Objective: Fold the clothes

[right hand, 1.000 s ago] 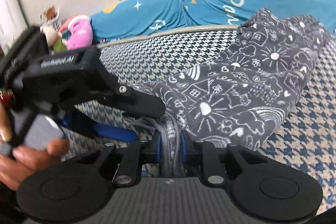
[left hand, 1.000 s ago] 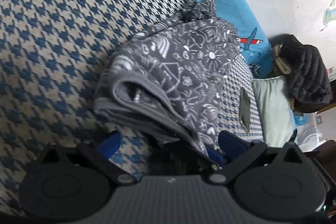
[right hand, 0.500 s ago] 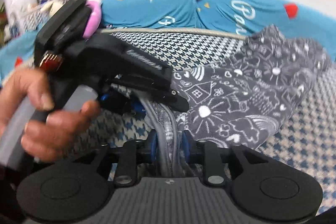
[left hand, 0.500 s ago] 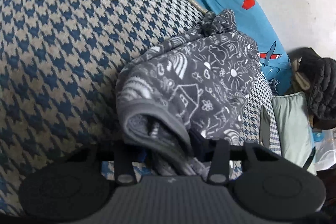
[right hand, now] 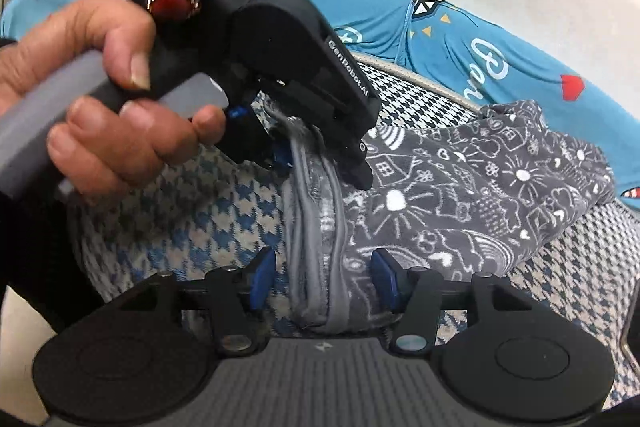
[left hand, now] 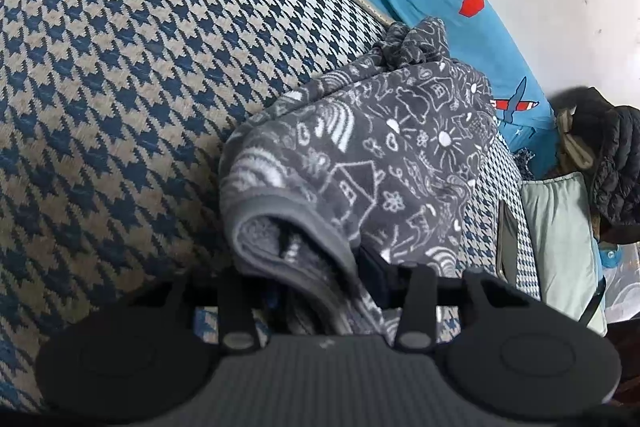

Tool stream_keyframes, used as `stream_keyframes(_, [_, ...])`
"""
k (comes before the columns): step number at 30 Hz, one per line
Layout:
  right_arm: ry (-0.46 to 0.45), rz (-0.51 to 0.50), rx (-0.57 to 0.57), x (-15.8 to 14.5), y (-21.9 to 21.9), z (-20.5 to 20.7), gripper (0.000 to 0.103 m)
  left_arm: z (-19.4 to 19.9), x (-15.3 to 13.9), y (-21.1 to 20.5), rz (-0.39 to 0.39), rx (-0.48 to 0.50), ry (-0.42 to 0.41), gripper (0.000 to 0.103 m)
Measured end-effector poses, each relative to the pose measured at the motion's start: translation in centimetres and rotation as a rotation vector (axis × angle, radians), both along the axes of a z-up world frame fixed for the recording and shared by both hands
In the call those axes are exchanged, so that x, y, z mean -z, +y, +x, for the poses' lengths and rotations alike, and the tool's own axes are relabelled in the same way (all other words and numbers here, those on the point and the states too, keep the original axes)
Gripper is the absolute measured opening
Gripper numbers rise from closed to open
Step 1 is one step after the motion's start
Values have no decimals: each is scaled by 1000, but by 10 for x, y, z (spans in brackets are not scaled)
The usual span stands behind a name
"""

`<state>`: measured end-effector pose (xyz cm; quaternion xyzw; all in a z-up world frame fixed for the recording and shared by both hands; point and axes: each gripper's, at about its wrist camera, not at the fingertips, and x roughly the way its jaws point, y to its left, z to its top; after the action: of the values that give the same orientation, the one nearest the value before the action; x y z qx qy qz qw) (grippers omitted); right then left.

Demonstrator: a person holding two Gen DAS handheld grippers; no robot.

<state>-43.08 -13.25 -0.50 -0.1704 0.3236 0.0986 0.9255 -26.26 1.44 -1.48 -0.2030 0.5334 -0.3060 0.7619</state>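
Garment point(right hand: 472, 195): grey, white doodle print, bunched on the houndstooth cover point(left hand: 120, 75)
Left gripper point(left hand: 320, 291): fingers clamped on the garment's hem; a hand point(right hand: 100, 99) holds it
Right gripper point(right hand: 324, 281): blue pads point(right hand: 262, 277) apart, folded hem between them, untouched
Behind: blue sheet point(right hand: 460, 43) along the wall

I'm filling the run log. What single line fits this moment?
left gripper: shut on grey garment | right gripper: open around hem | surface: houndstooth cover
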Motion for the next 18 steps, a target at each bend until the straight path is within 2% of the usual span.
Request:
stream_keyframes(4, [-13, -51, 18, 6, 3, 5, 50, 1, 3, -5, 24, 3, -13, 48])
stream_keyframes(5, [-13, -48, 20, 7, 3, 7, 46, 1, 3, -7, 27, 4, -18, 48])
stream_keyframes(6, [-11, -39, 19, 6, 2, 7, 42, 1, 3, -8, 32, 6, -27, 46])
stream_keyframes(7, [-12, -30, 18, 5, 2, 8, 33, 1, 2, -9, 37, 5, -34, 43])
stream_keyframes(8, [-14, -21, 18, 4, 1, 8, 25, 1, 2, -8, 35, 5, -42, 32])
stream_keyframes(11, [-24, 6, 12, -1, 1, 8, 20, 0, -1, -6, 16, -5, -65, 24])
stream_keyframes(15, [-54, 57, -7, -13, 7, 8, 19, -6, -18, -1, 24, -27, -148, 22])
stream_keyframes(18, [-74, 97, -31, -22, 16, 11, 19, -3, -32, 11, 22, -44, -177, 22])
